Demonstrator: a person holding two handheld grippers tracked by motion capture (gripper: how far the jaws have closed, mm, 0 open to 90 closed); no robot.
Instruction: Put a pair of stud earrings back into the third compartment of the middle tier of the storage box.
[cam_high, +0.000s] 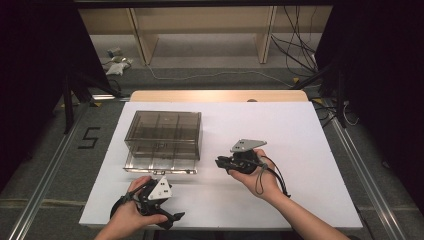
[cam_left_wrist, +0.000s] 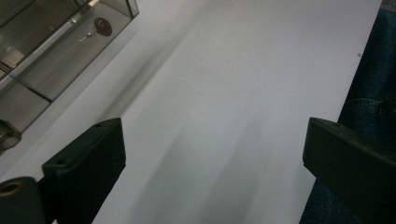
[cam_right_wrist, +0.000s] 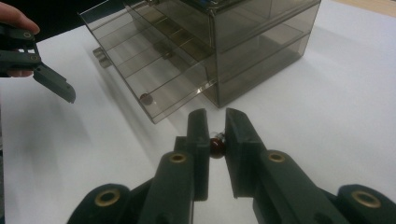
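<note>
A smoky clear drawer box (cam_high: 163, 131) stands on the white table (cam_high: 300, 130), its bottom drawer (cam_high: 159, 164) pulled out toward me. One small dark red bead (cam_right_wrist: 146, 98) lies in that drawer (cam_right_wrist: 140, 60), near its front corner; in the left gripper view the bead (cam_left_wrist: 102, 26) shows at the top left. My right gripper (cam_right_wrist: 215, 119) is shut on a second dark red bead (cam_right_wrist: 216, 145), just right of the drawer (cam_high: 222, 162). My left gripper (cam_high: 169, 220) is held near the table's front edge, open (cam_left_wrist: 215, 135) with nothing between its jaws.
The box has several divided compartments in its upper tiers (cam_right_wrist: 261, 42). White table surface lies to the right of the box and in front of it (cam_left_wrist: 233, 93). Beyond the table are a wooden shelf frame (cam_high: 200, 30) and loose cables on the floor (cam_high: 295, 55).
</note>
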